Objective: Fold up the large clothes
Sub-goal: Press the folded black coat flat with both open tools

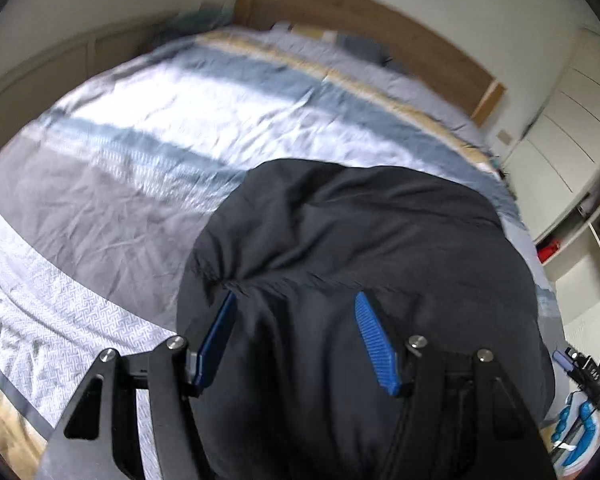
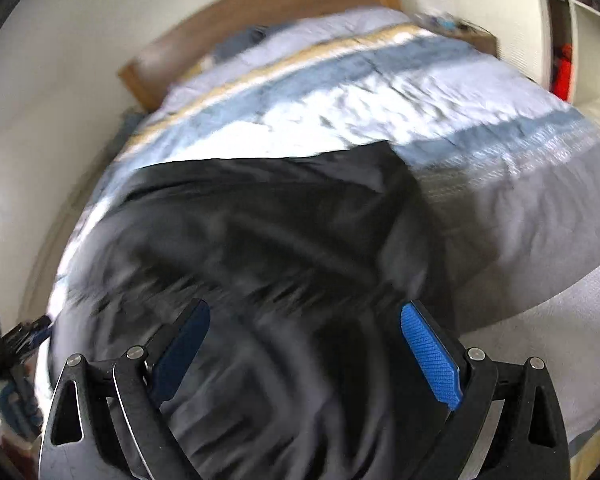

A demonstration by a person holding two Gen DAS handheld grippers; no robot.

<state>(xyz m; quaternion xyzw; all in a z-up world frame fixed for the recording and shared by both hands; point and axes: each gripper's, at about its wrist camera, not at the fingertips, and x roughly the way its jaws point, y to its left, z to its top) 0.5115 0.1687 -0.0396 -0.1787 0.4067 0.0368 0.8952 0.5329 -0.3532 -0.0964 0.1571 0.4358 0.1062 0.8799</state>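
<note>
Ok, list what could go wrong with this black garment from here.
1. The bulky black padded garment fills the gap between the left claw's blue pads, bunched. A thick, uneven bite could slip or drag layers askew.
2. The right claw stands wide over the fabric; whether it grips is unclear, so one side may sag.
3. The garment lies near the edge of the striped grey-and-blue bedspread and could slide off.

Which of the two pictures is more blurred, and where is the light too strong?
Right wrist view: the more blurred; the black garment is streaked near the right gripper. Left wrist view: the garment's folds are fairly sharp, only the bedspread is smeared. In both views a white band of the bedspread is washed out by bright light, and the fisheye lens bends the headboard.
</note>
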